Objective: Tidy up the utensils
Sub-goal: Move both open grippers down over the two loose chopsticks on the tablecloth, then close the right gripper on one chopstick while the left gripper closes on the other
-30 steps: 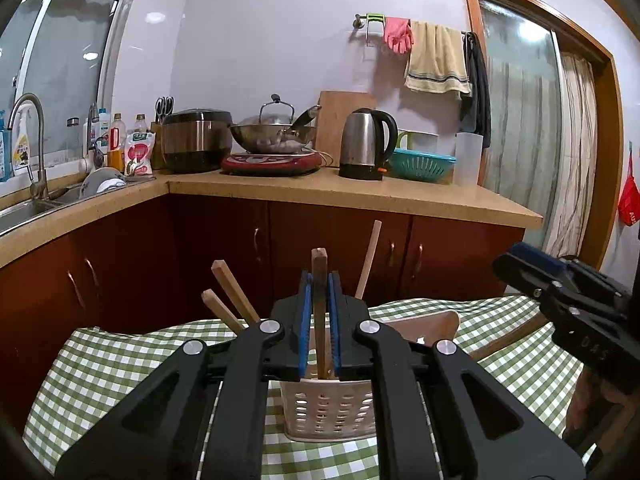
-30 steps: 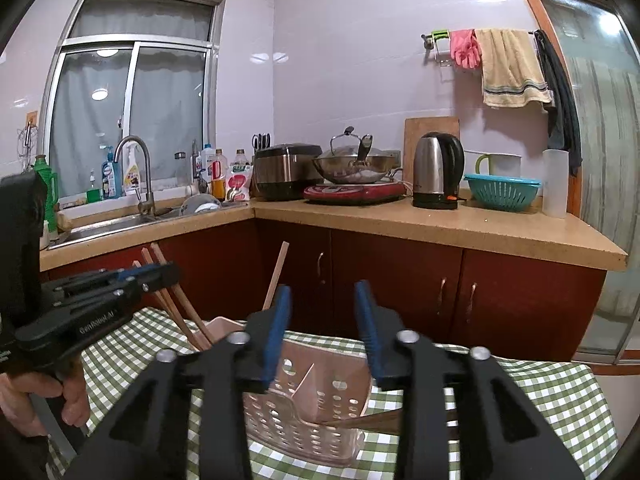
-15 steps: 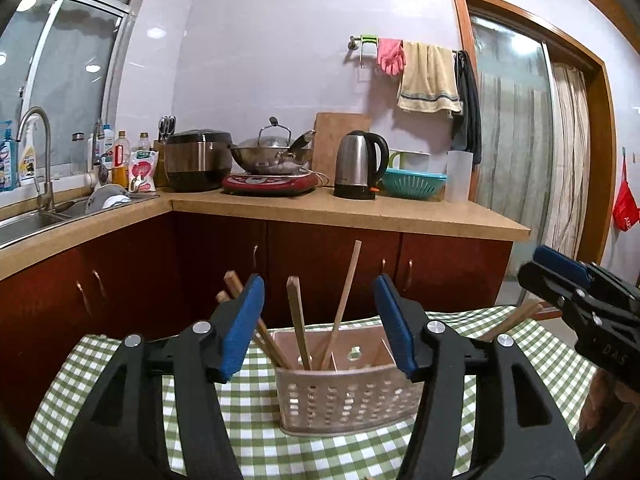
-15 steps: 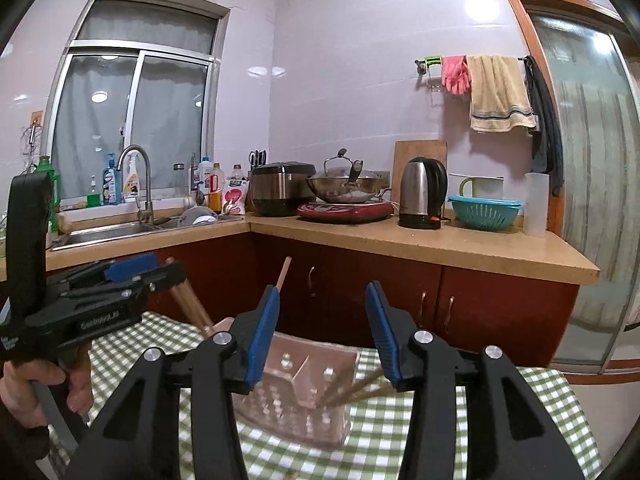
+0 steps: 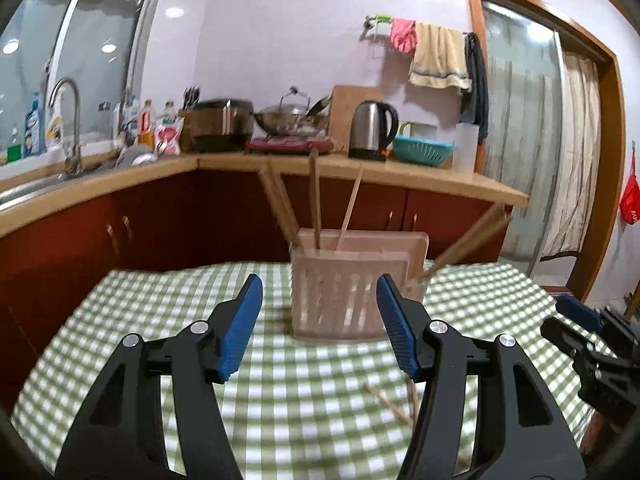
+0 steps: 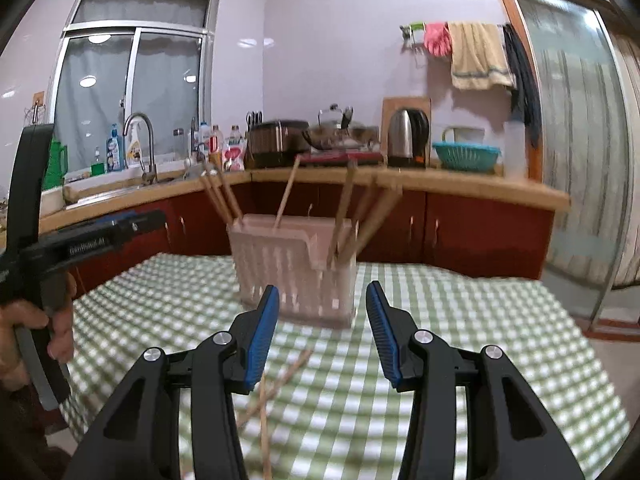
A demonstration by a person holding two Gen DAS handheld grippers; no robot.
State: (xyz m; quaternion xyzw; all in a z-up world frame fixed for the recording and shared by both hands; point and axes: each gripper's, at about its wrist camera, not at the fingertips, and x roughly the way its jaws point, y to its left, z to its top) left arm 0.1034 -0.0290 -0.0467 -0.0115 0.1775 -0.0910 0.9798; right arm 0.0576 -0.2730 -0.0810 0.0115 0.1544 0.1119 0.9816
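Note:
A pale plastic utensil holder [image 5: 352, 284] stands on the green checked tablecloth [image 5: 160, 320], with several wooden chopsticks [image 5: 316, 200] upright or leaning in it. It also shows in the right wrist view [image 6: 296, 272]. Loose chopsticks [image 6: 276, 380] lie on the cloth in front of it, also seen in the left wrist view [image 5: 392, 400]. My left gripper [image 5: 320, 320] is open and empty, short of the holder. My right gripper [image 6: 320, 328] is open and empty, above the loose chopsticks.
Behind the table runs a wooden counter [image 5: 400, 172] with red cabinets, a kettle [image 5: 372, 128], a wok, a rice cooker and a teal basket [image 5: 424, 150]. A sink with tap [image 6: 140, 144] is at left. A glass door [image 6: 580, 120] is at right.
My left gripper let go of a chopstick into the holder, opened and drew back. Both grippers pulled back from the holder and now sit lower, showing loose chopsticks on the cloth.

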